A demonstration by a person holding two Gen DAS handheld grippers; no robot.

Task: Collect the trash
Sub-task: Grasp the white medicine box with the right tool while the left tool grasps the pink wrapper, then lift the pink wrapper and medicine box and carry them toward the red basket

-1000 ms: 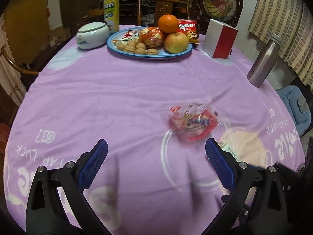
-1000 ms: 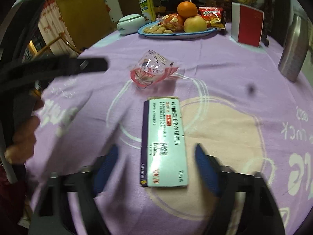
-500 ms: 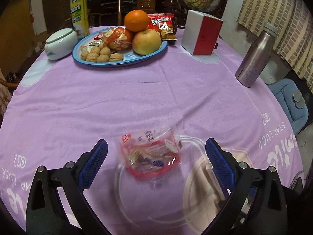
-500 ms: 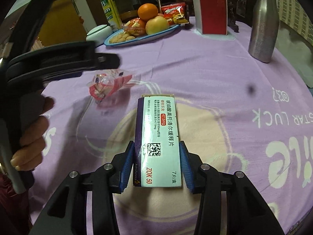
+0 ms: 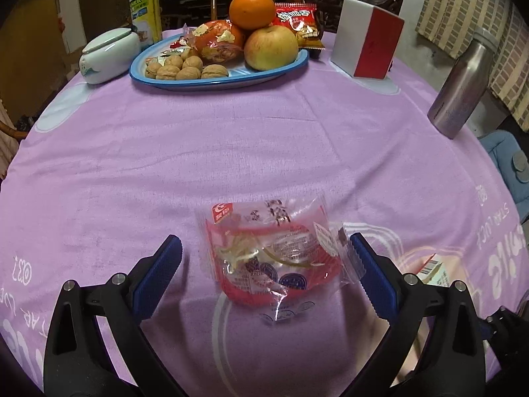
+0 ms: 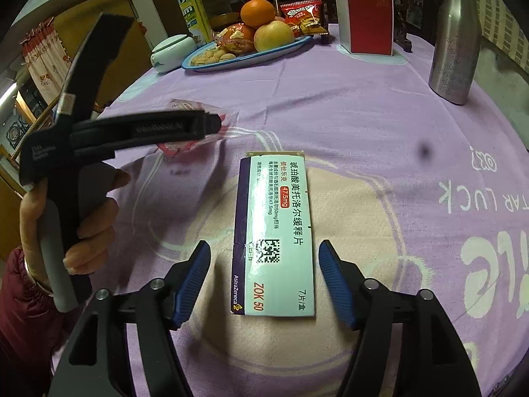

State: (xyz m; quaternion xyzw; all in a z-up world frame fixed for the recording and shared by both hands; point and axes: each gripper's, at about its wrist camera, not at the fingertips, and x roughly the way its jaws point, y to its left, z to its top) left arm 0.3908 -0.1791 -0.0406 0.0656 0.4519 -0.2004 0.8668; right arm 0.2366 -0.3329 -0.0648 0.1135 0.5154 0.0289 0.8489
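Observation:
A crumpled clear and red snack wrapper (image 5: pixel 274 254) lies on the purple tablecloth. My left gripper (image 5: pixel 264 248) is open, its fingers on either side of the wrapper, the right pad at the wrapper's edge. A white and purple medicine box (image 6: pixel 274 241) lies flat on the cloth. My right gripper (image 6: pixel 264 254) is open with its fingers either side of the box's near half, not touching it. In the right wrist view the left gripper (image 6: pixel 132 129) hides most of the wrapper (image 6: pixel 175 147).
A blue plate (image 5: pixel 218 79) with walnuts, an apple and an orange stands at the back. Beside it are a white lidded pot (image 5: pixel 109 53), a red and white box (image 5: pixel 367 49) and a steel bottle (image 5: pixel 463 89). A snack bag (image 5: pixel 297 20) lies behind the plate.
My left gripper has moved over the wrapper, which now lies between its fingers. My right gripper, closed against the medicine box half a second ago, has opened wider around it.

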